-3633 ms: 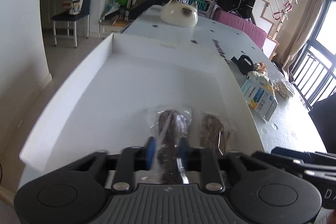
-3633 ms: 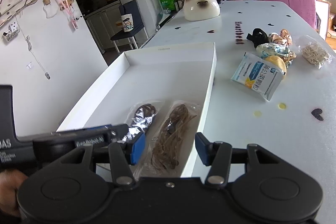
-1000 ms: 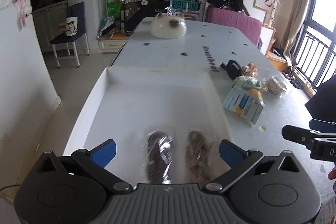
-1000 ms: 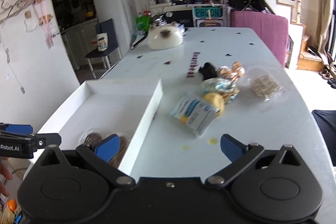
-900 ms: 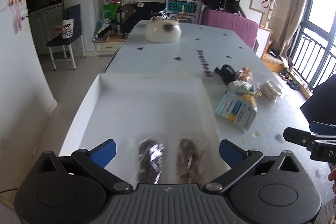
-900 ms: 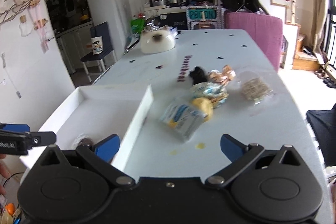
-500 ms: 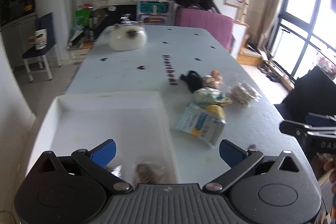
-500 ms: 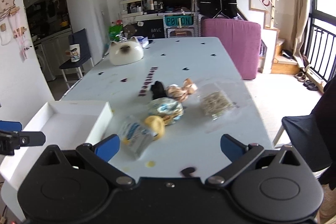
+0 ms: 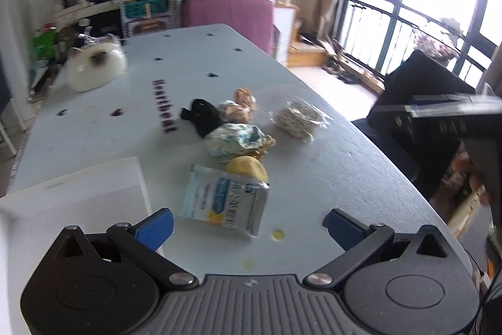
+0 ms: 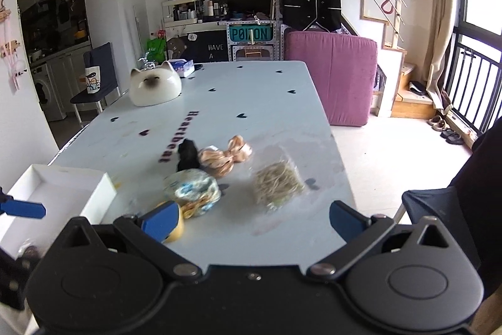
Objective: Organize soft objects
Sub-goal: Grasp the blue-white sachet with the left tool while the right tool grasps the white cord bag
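Both claws hang empty and spread wide: the left gripper (image 9: pixel 248 223) faces the blue-and-white packet (image 9: pixel 225 201) just ahead, the right gripper (image 10: pixel 252 217) the clear bag of pale bands (image 10: pixel 277 181), white tray (image 10: pixel 62 187) to its left.
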{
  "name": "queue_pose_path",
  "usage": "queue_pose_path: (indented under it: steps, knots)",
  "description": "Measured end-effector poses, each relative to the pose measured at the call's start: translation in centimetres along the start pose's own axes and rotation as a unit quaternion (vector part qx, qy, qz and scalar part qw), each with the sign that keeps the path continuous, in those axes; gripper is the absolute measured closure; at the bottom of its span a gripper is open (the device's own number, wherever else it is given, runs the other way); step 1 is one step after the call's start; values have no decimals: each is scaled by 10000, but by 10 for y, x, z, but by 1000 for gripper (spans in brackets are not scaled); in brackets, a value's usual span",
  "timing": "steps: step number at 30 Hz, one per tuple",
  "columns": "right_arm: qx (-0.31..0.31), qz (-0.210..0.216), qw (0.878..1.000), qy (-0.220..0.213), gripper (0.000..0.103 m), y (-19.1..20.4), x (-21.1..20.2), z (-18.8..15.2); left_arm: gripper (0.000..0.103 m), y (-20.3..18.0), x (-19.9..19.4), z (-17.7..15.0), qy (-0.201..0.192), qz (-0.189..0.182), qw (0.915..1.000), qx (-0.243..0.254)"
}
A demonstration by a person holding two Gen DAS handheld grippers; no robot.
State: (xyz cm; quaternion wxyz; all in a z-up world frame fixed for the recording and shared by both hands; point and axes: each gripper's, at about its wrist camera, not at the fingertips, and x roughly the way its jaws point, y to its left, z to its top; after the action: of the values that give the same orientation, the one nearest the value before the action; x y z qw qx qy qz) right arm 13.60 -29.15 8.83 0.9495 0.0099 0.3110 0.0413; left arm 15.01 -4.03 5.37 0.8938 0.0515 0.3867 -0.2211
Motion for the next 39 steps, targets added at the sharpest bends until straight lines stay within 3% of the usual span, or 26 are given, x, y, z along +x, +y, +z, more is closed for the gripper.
queue_pose_path:
  steps: [8,14,17,24,31,32,34,36,39]
  knots:
    - [-680,6,9977,74,0,-29,62,29,0,5,51,7,170,-199,9985,483]
    - [-804,356,9955,362,0,-40,114,36,0,18,83,9,384,-173,9977,526]
    - [-905,425,9939,473,0,-36,138,36,0,20,98,7,472,43,9970,617]
    - [-1279,631,9858,888,0,-30,190,35,0,21,114,6,531,148,9945,895]
    - [-1395,575,9801,1290,0,-30,227,33,0,22,122,5,481,140,9937,1003]
    - [-1364,551,9800,1341,1,-30,230,32,0,23,123,6,438,114,9940,996]
    - [-1327,502,9798,1413,15,-29,232,29,3,24,124,6,392,44,9947,951]
    - [-1266,576,9792,1481,22,-29,232,25,7,25,124,7,377,-61,9952,905]
    - [-1156,488,9822,1398,26,-27,225,20,9,23,124,7,381,-63,9951,913]
